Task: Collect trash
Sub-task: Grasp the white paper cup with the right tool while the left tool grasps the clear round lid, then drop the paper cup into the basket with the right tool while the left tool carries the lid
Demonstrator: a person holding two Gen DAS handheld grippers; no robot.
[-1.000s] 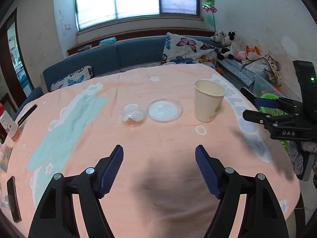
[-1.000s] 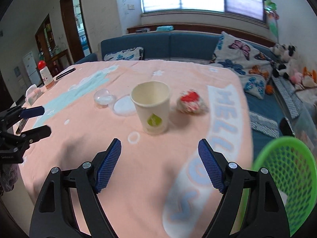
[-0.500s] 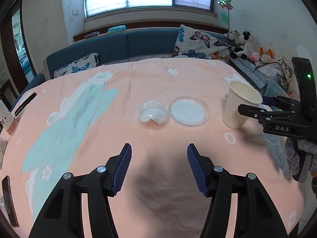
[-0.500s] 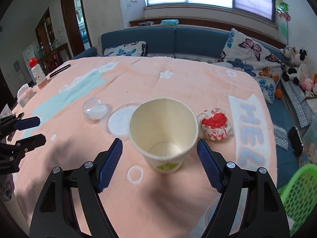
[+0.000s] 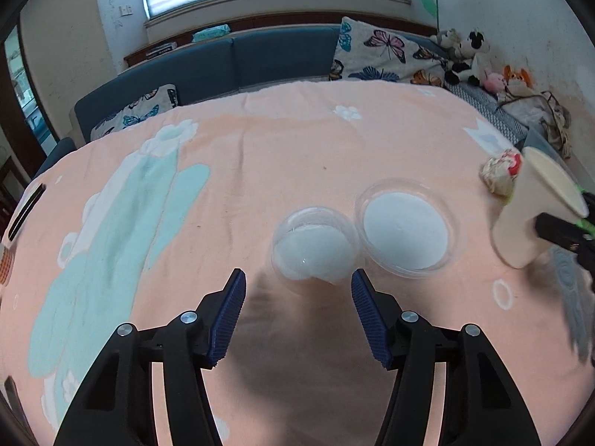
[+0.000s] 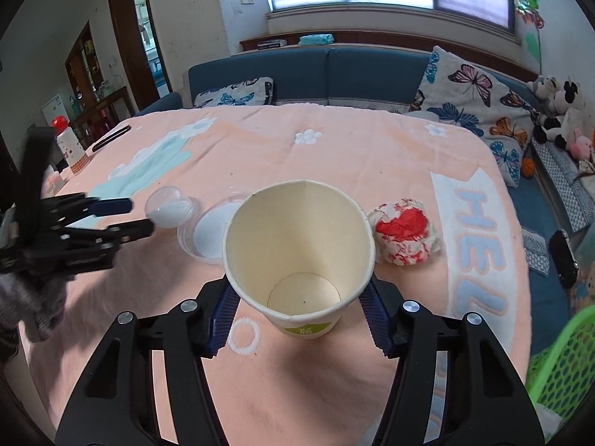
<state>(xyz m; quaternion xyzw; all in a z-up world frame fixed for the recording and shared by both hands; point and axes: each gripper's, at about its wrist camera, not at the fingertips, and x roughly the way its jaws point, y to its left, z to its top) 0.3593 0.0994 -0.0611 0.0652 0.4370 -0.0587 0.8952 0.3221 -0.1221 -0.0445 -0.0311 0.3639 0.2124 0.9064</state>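
The paper cup stands near the table's right side, between the right gripper fingers, whose jaws are closing onto its walls. Just right lies a crumpled red-and-white wrapper; left, a flat clear lid and a clear dome cup. The left gripper hovers just short of the dome, fingers half spread and empty. Wide bare cloth lies far and left. Only the right view shows the green basket off the table's near right edge.
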